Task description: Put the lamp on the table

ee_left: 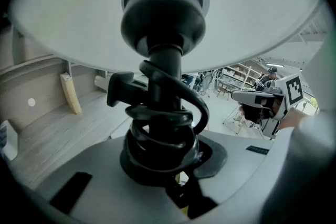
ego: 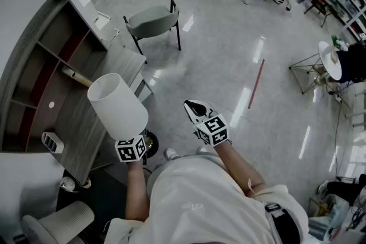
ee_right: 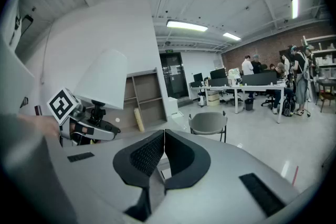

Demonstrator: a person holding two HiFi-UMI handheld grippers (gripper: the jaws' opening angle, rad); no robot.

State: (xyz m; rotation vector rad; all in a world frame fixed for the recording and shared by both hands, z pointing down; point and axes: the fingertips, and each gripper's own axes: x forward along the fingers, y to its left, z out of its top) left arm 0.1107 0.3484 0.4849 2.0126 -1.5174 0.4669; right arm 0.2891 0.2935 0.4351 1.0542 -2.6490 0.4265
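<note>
The lamp has a white shade [ego: 117, 104] and a black stem [ee_left: 164, 73] with its black cord coiled round it. My left gripper [ee_left: 167, 168] is shut on the foot of that stem and holds the lamp upright, above the near edge of the wooden table [ego: 86, 123]. In the head view the shade hides the left gripper's [ego: 131, 144] jaws. My right gripper [ego: 196, 107] hangs to the right over the floor, its jaws [ee_right: 162, 150] shut with nothing between them. From the right gripper view the lamp [ee_right: 106, 81] shows at the left.
A tall shelf unit [ego: 34, 74] curves round the table's far side. A cardboard tube [ego: 76, 76] and a small white device [ego: 52, 142] lie on the table. A grey chair [ego: 153, 21] stands beyond it and an office chair [ego: 57, 221] at the lower left. People sit at desks [ee_right: 252, 78] far off.
</note>
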